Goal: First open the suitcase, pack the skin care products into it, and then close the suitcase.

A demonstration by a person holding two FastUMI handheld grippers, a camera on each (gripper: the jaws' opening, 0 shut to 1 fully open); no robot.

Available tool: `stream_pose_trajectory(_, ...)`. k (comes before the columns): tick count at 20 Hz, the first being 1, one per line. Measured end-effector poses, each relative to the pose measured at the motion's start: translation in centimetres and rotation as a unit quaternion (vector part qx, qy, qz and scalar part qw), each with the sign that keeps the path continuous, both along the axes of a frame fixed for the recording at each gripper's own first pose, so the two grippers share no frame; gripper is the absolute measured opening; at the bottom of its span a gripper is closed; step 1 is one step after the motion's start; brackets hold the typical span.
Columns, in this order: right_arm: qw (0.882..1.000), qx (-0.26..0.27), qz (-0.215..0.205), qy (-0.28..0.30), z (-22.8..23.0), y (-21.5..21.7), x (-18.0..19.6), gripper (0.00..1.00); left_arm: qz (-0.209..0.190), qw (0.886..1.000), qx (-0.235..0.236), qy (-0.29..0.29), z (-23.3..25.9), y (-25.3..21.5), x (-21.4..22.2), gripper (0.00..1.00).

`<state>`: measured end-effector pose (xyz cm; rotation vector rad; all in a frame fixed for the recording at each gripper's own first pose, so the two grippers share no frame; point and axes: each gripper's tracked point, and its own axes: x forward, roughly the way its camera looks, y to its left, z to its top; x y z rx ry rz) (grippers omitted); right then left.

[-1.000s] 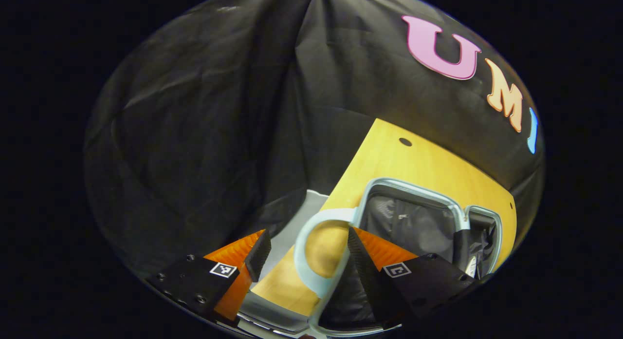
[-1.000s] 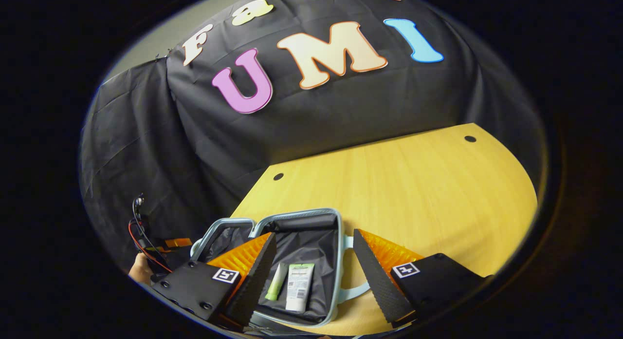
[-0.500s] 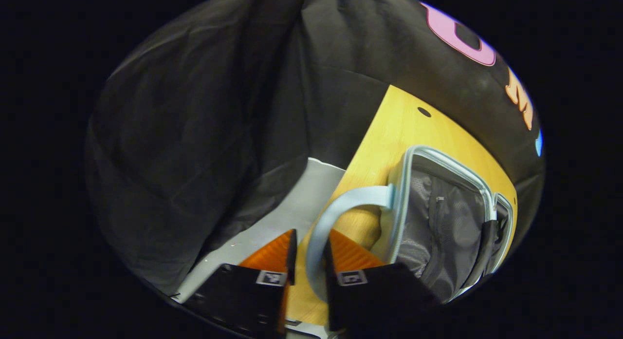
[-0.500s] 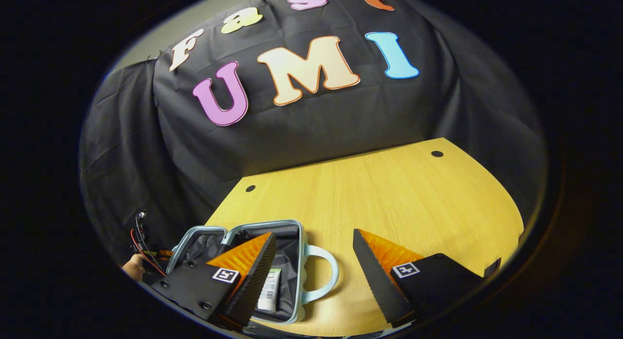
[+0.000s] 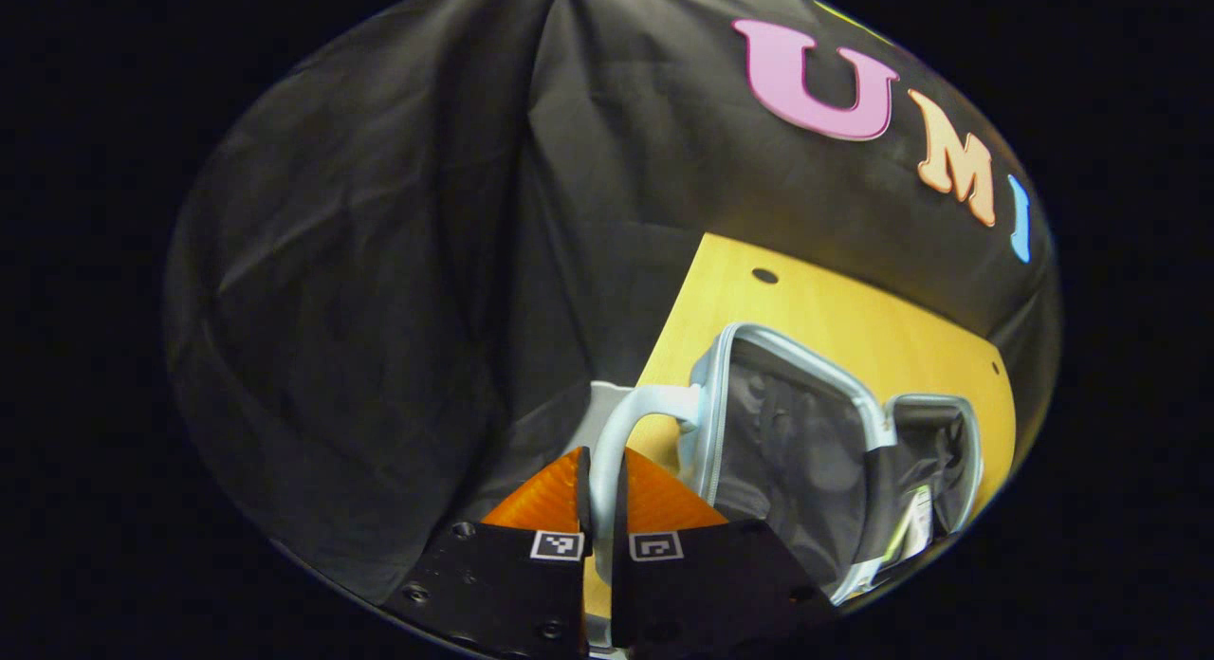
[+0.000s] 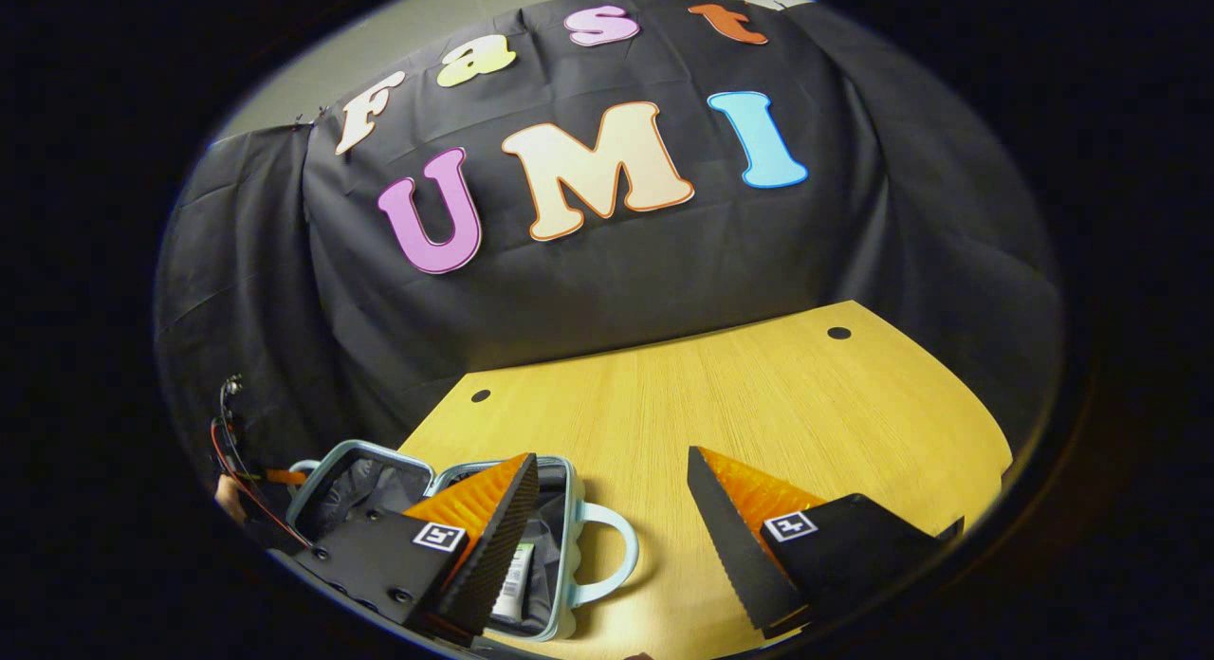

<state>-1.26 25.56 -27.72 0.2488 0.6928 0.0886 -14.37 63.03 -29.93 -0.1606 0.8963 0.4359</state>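
At six o'clock in the left gripper view, the left gripper (image 5: 599, 508) is pinched onto the pale blue handle (image 5: 621, 428) of the suitcase (image 5: 792, 409), both fingers pressing the loop between them. From that grip the lid half rises toward two o'clock, its grey lining facing the camera, while the other half lies beyond it at three o'clock.

In the right gripper view the right gripper (image 6: 612, 537) hangs wide apart and holds nothing. The suitcase sits at seven o'clock near the table's (image 6: 759, 404) left corner, with a skin care tube (image 6: 515, 584) lying inside the lined shell.

The shell looks stiff and light, and the lining soft — so the handle seems the right place to hold it, being rigid and easy to clamp. The smooth plastic could slip if the lid swings fast.

The case lies close to the table edge on the left side, with dark cloth hanging just past it. From twelve round to four o'clock the wood is bare — plenty of room there.
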Motion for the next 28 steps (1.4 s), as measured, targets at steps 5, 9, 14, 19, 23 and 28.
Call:
stream_pose_trajectory(5, 1.000, 0.012, 0.022, -0.019, 0.6, -1.3, 0.7, 0.98, -0.012, 0.999, 0.016, -0.037, 5.4, -3.6, 1.7, 0.03)
stream_pose_trajectory(9, 0.999, 0.019, 0.029, -0.023, 1.0, -3.8, 0.5, 0.98, -0.036, 0.997, 0.034, -0.066, 9.9, -8.1, 3.5, 0.02)
stream_pose_trajectory(14, 0.998, 0.020, 0.051, -0.039, 1.8, -6.2, 0.1, 0.98, -0.092, 0.991, 0.036, -0.095, 13.9, -15.7, 6.3, 0.02)
stream_pose_trajectory(19, 0.997, 0.032, 0.053, -0.051, 2.4, -8.3, 0.5, 0.98, -0.136, 0.985, 0.031, -0.103, 15.6, -22.4, 8.3, 0.02)
stream_pose_trajectory(23, 0.996, 0.031, 0.055, -0.061, 3.0, -10.1, 0.6, 0.98, -0.154, 0.979, -0.025, -0.131, 16.1, -28.0, 9.4, 0.03)
stream_pose_trajectory(28, 0.996, 0.028, 0.046, -0.065, 3.3, -12.4, 0.7, 0.98, -0.211, 0.964, -0.081, -0.142, 14.3, -36.6, 10.9, 0.03)
